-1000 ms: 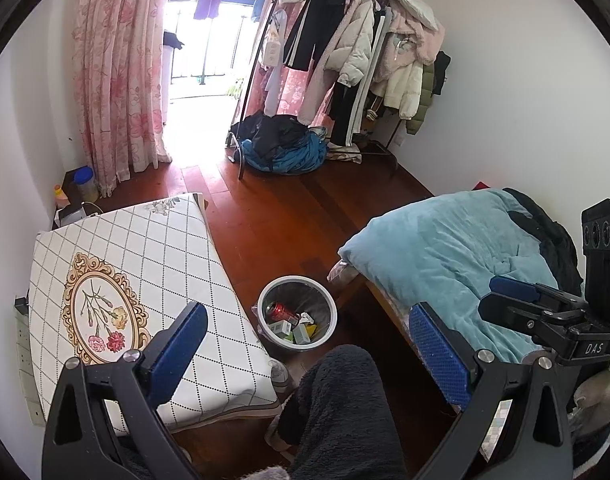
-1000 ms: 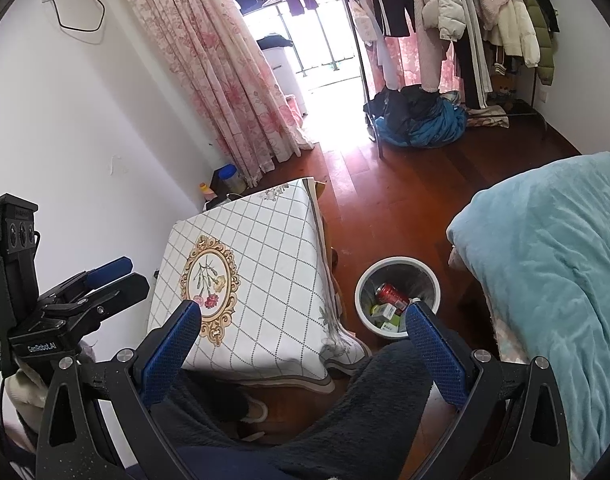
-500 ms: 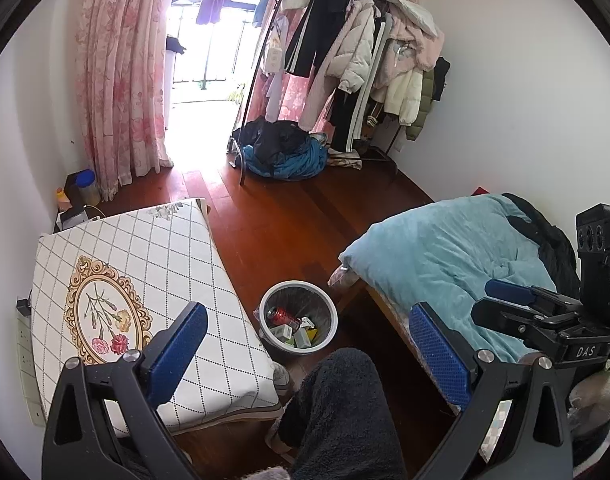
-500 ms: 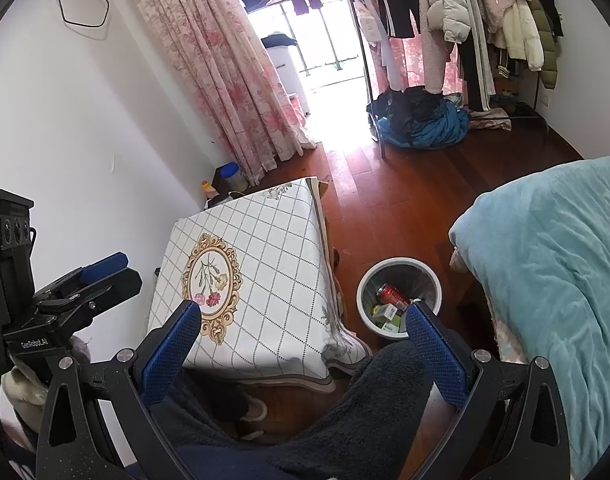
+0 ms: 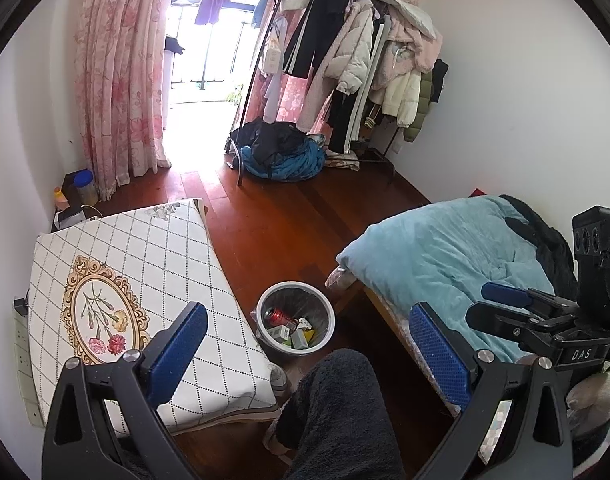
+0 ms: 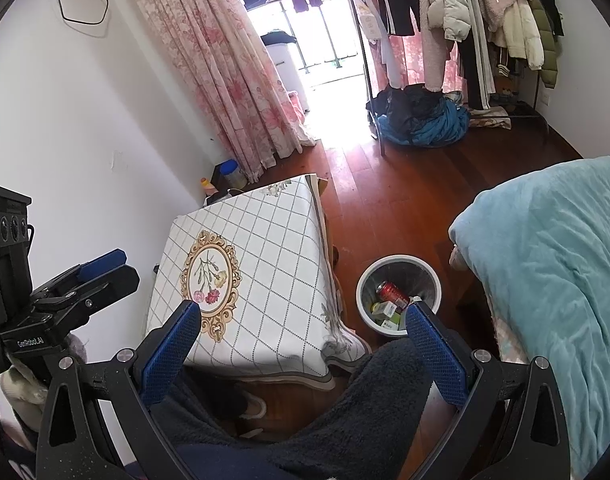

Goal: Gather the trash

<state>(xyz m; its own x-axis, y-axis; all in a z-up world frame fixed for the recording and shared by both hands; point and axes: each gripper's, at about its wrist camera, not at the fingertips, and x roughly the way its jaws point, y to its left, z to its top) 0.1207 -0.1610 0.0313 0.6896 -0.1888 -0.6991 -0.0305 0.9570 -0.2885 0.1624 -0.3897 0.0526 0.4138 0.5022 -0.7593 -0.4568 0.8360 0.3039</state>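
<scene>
Left wrist view first: the left gripper (image 5: 305,344) is held high above the floor, its jaws wide open with nothing between them. Below and between the blue pads (image 5: 177,344) stands the trash bin (image 5: 329,320), a round white-rimmed basket on the wooden floor (image 5: 273,232). Inside it lie a red can (image 5: 279,315) and some small boxes and wrappers. The bin is just beside the corner of the tabletop (image 5: 145,264), which is covered with a white diamond-pattern cloth, and near the bed (image 5: 445,256) with a light blue blanket. The person's knee (image 5: 337,400) in dark fleece is just below the bin. The right gripper (image 5: 521,312) shows at the right edge, over the bed.

Right wrist view: the right gripper (image 6: 305,344) also has its jaws fully open and holds nothing. The trash bin (image 6: 365,280) is partly behind the right pad, between the tabletop (image 6: 265,264) and the bed (image 6: 545,264). The red can (image 6: 393,294) is visible inside. The left gripper (image 6: 93,280) is at the left edge, near the white wall.
</scene>
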